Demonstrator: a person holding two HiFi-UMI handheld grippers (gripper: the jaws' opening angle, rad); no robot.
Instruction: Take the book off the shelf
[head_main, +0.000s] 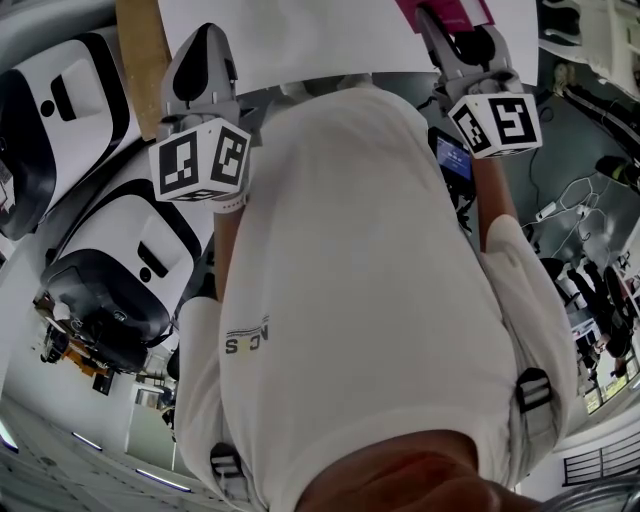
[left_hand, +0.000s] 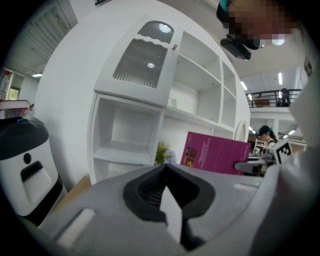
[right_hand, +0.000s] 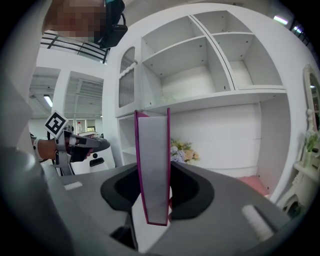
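Observation:
A magenta book (right_hand: 153, 170) stands upright, page edge toward the camera, between the jaws of my right gripper (right_hand: 155, 200), which is shut on it. In the left gripper view the same book (left_hand: 215, 154) shows its cover, held clear in front of the white shelf unit (left_hand: 200, 95), with the right gripper (left_hand: 252, 165) at its lower right corner. In the head view only a magenta corner of the book (head_main: 450, 12) shows above the right gripper (head_main: 455, 35). My left gripper (head_main: 203, 45) is raised to the left, jaws together, holding nothing.
The white shelf unit (right_hand: 215, 95) has open compartments; a small bunch of flowers (right_hand: 182, 150) stands on its lower shelf and something pink (right_hand: 252, 182) lies at the right. White-and-black machine housings (head_main: 120, 270) stand at the left. The person's white shirt (head_main: 380, 280) fills the head view.

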